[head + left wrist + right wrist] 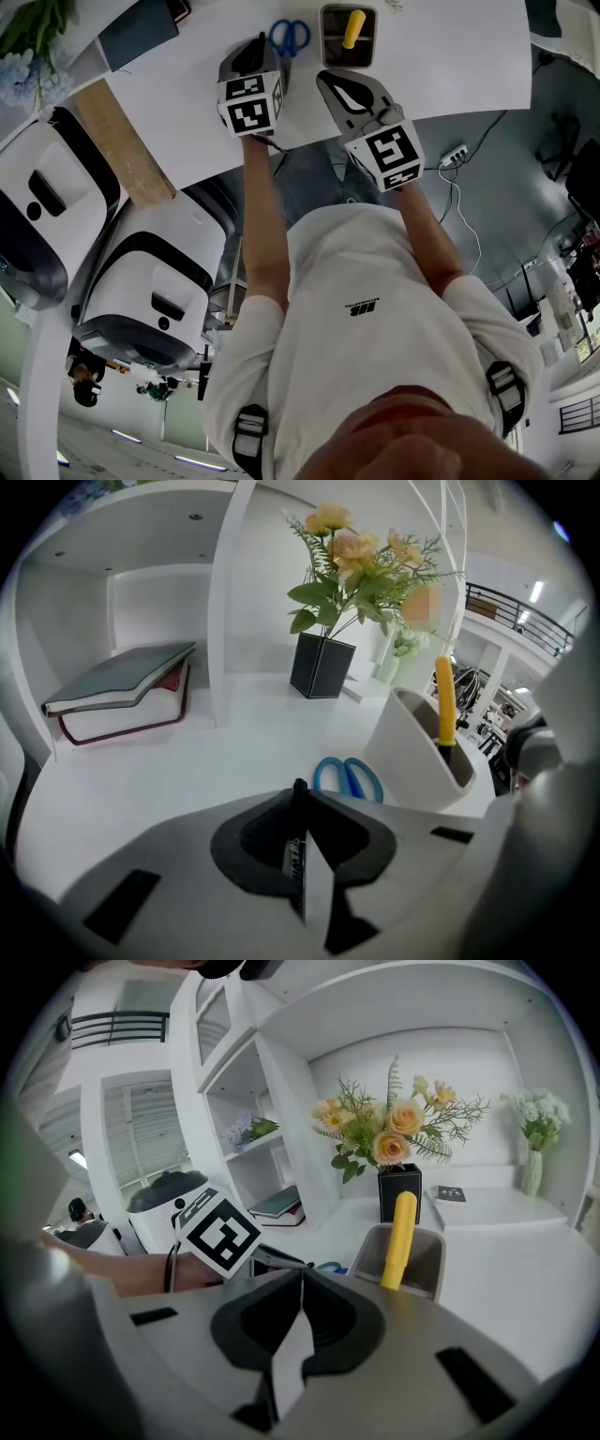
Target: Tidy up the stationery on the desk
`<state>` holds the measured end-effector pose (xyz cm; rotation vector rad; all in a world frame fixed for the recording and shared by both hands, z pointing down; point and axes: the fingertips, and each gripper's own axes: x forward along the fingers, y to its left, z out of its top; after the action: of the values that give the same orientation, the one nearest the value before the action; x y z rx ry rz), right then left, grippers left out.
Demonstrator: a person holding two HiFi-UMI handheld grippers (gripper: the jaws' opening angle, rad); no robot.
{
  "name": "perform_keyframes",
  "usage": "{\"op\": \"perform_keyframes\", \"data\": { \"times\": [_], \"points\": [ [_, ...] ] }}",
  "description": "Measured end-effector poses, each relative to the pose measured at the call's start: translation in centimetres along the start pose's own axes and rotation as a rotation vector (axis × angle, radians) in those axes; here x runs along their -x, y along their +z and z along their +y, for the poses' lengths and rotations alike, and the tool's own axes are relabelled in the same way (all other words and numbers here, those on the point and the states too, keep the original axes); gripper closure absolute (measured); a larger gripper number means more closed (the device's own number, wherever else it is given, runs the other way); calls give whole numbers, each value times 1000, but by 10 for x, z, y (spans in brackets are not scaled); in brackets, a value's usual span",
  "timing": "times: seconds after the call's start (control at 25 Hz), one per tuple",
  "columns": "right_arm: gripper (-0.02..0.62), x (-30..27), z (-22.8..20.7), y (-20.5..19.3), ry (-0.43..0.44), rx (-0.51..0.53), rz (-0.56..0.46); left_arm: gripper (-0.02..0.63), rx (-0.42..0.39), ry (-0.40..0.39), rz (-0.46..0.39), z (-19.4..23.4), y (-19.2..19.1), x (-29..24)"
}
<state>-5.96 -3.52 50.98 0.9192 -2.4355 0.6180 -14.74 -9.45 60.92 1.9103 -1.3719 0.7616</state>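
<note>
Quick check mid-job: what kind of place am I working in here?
Probably an office or study corner: a white desk backed by shelves, a pen holder and blue scissors on it, books in one shelf bay.

Stationery on the white desk.
Blue-handled scissors [349, 777] lie flat just beside a pale pen holder [403, 752], which stands upright with a yellow marker [443, 705] propped inside, its end above the rim. A black pen [294, 855] is clamped between the jaws of the left gripper [302, 803], tip forward.
</note>
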Motion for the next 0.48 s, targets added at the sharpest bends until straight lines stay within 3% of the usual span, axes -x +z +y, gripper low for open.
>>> {"op": "perform_keyframes", "data": {
  "times": [0.48],
  "points": [
    [597,10,-2,7,0,3,-23,606,47,-99,-178,-21,49,47]
  ]
}}
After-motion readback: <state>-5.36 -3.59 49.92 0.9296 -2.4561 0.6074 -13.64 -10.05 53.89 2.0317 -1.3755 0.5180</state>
